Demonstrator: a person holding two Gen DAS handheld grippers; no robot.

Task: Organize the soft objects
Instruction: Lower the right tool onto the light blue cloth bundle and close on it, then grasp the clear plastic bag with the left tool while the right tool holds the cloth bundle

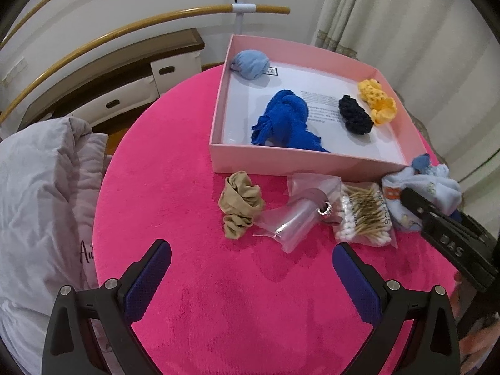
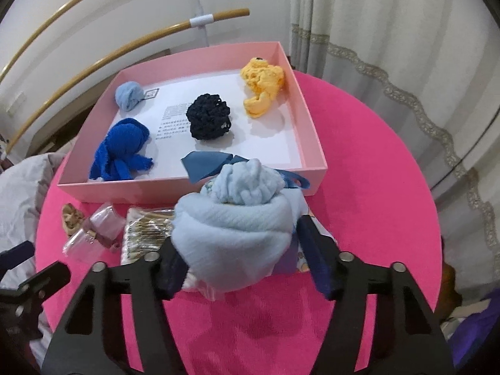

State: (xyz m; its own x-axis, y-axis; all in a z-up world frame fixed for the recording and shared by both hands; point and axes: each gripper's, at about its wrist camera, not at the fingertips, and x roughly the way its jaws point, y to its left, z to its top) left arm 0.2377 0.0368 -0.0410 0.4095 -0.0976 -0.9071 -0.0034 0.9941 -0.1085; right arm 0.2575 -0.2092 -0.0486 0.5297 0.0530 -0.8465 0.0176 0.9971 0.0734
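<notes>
Pink surface (image 1: 193, 281) under you: your right gripper (image 2: 240, 250) pinches the pale blue sock bundle (image 2: 237, 228); your left gripper (image 1: 251, 268) hangs spread.

Round pink table (image 1: 193, 297) underneath. Bag of cotton swabs (image 1: 365, 218) lying flat near box front, clear plastic packet (image 1: 297, 215) with ring just beside it, touching. Grey quilt (image 1: 40, 193) bunched off table's left edge. Cream curtains (image 2: 390, 62) behind, wooden rails (image 1: 125, 31) along wall.
</notes>
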